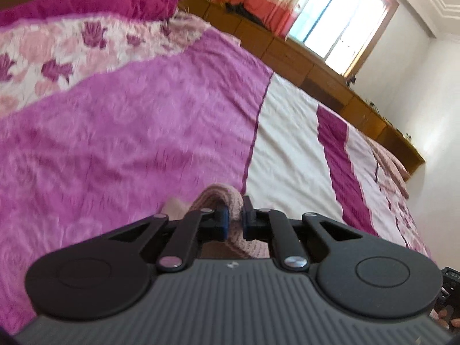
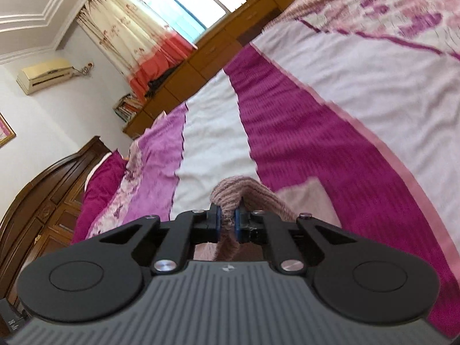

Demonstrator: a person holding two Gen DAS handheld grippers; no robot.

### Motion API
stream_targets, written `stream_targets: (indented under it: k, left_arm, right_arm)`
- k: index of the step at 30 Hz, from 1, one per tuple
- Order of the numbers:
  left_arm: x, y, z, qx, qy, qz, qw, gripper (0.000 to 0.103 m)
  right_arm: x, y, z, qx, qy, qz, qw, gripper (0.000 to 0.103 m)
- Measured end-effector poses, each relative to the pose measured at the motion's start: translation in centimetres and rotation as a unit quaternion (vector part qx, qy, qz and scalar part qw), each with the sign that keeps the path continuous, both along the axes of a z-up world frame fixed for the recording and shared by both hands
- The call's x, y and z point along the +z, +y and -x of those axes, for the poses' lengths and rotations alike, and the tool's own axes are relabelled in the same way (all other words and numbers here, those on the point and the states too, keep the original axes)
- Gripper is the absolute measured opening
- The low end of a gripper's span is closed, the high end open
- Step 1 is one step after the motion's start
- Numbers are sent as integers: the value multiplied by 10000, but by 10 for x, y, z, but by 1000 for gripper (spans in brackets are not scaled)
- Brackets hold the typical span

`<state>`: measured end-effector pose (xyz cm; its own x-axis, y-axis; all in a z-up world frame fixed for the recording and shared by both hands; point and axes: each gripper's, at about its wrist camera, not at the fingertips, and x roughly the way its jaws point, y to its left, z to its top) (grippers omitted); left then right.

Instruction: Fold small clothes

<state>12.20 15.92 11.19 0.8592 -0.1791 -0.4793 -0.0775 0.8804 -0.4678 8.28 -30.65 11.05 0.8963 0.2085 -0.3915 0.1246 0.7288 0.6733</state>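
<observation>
Pink knit garment was clamped by left hand-held gripper and right hand-held gripper, 12 o'clock over bed, likely for folding.

My left tongs and right tongs look alike: a grey ribbed housing with a small pale logo at its front edge, two round black discs either side, black linkage arms pinned with silver screws, and short black fingers faced with blue pads.
</observation>
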Motion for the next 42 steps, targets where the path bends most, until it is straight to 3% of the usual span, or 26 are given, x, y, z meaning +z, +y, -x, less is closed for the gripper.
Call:
stream_targets:
  k: [6,10,15,17,18,20,22,23,31,42]
  left_arm:
    - [-12,-3,-46,256,175,83,9995,10]
    - [-42,-11,-74,262,535,-303,9978,11]
    - [-67,-15,-78,243,762,-694,9944,13]
    - [-71,-14,-77,170,789,-756,9939,17]
    - [-72,-14,-76,161,793,-782,9936,23]
    - [-70,-14,-73,166,767,-897,9929,34]
    - [-66,-15,-69,214,699,-1055,9917,52]
    - [-65,-15,-67,223,659,-1102,9915,53]
    - [-59,-16,-56,88,703,-1273,9893,53]
    - [-48,-20,-37,-93,559,-1220,9909,56]
  right_arm:
    - [0,6,-45,-267,34,344,9990,9]
    - [-30,9,-73,-409,453,626,9962,9]
    - [-70,10,-86,-442,963,697,9919,11]
    - [-76,10,-83,-398,939,709,9923,26]
    - [-78,11,-82,-391,908,706,9926,29]
    - [-77,12,-77,-372,818,724,9933,47]
    - [-73,13,-69,-415,678,775,9938,58]
    - [-71,13,-66,-436,600,813,9939,63]
    - [-64,19,-46,-340,639,1104,9913,67]
    - [-73,43,-7,-77,612,1468,9872,68]
